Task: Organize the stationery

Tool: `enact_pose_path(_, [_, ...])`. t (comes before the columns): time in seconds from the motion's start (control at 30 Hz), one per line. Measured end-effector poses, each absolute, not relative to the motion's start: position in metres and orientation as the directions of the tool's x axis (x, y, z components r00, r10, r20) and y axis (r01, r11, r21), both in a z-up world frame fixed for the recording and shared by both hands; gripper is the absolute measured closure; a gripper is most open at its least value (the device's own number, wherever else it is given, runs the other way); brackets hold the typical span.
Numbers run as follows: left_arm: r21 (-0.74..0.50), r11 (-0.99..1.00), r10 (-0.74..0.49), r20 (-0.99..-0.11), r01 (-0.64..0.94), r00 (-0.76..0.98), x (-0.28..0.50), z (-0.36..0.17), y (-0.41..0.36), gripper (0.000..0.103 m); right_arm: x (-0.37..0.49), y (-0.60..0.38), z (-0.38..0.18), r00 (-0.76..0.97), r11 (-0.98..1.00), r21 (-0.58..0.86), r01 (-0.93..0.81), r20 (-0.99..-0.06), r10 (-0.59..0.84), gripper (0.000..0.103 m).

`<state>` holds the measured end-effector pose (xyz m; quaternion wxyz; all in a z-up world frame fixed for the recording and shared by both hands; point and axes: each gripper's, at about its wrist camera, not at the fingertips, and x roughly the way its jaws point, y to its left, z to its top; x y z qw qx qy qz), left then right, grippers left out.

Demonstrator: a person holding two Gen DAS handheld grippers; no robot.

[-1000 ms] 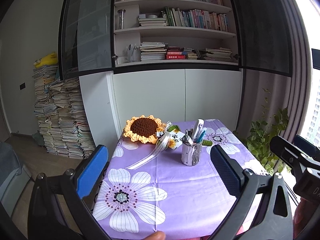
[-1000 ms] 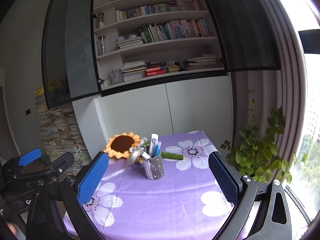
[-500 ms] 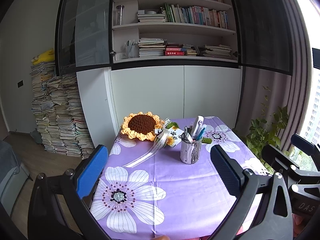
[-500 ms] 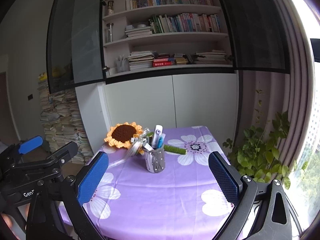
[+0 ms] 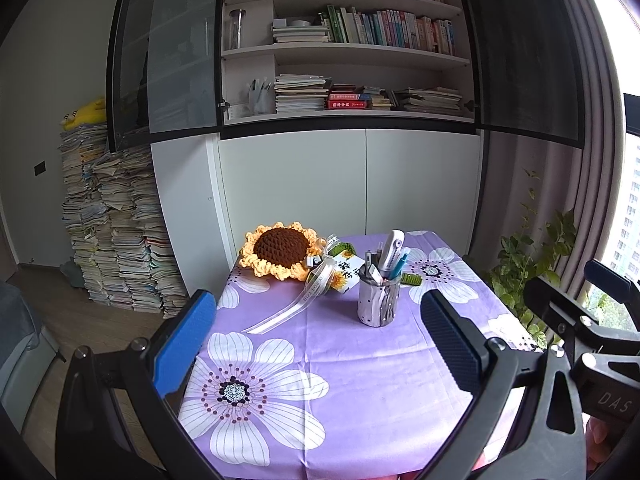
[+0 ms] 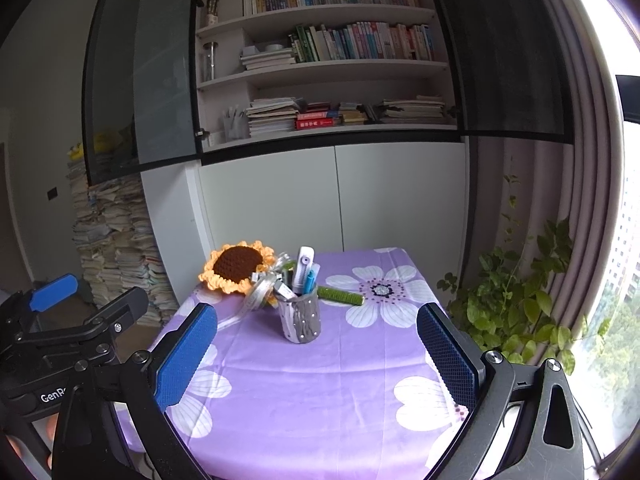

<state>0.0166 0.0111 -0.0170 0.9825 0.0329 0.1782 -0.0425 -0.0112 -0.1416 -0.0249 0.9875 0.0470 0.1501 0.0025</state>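
Note:
A grey pen holder (image 5: pixel 379 300) full of pens and a white tool stands near the far middle of the purple flowered tablecloth (image 5: pixel 360 380). It also shows in the right wrist view (image 6: pixel 301 320). My left gripper (image 5: pixel 316 344) is open and empty, held back over the table's near edge. My right gripper (image 6: pixel 316 354) is open and empty, also well short of the holder. A green crochet stem (image 6: pixel 340 295) lies behind the holder.
A crochet sunflower (image 5: pixel 280 254) with a ribbon (image 5: pixel 296 304) and a card lies at the table's far left. White cabinets and bookshelves (image 5: pixel 360 60) stand behind. A stack of papers (image 5: pixel 112 220) is at the left, a plant (image 6: pixel 516 300) at the right.
Both grippers have drawn back and tilted slightly, so the table and holder sit a little farther off. Both stay open and empty.

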Motion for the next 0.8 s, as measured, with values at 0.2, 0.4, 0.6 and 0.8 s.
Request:
enact_pose_path(0.2, [0.047, 0.995, -0.070, -0.318, 0.090, 0.946, 0.013, -0.002, 0.010, 0.001, -0.016, -0.142, -0.008, 0.970, 0.996, 0.086, 0.009, -0.242, 0.012, 0.003])
enact_pose_path(0.4, [0.041, 0.997, -0.050, -0.250, 0.063, 0.967, 0.003, 0.027, 0.011, 0.001, -0.023, -0.141, 0.016, 0.985, 0.998, 0.055, 0.028, -0.170, -0.018, 0.003])
enact_pose_path(0.6, [0.034, 0.998, -0.052, -0.219, 0.061, 0.974, -0.003, 0.038, 0.011, 0.001, -0.026, -0.149, 0.031, 0.991, 0.996, 0.077, 0.043, -0.133, -0.033, 0.003])
enact_pose_path(0.8, [0.041, 0.997, -0.052, -0.231, 0.063, 0.971, -0.002, 0.035, 0.010, 0.001, -0.027, -0.149, 0.032, 0.991, 0.997, 0.071, 0.038, -0.128, -0.029, 0.003])
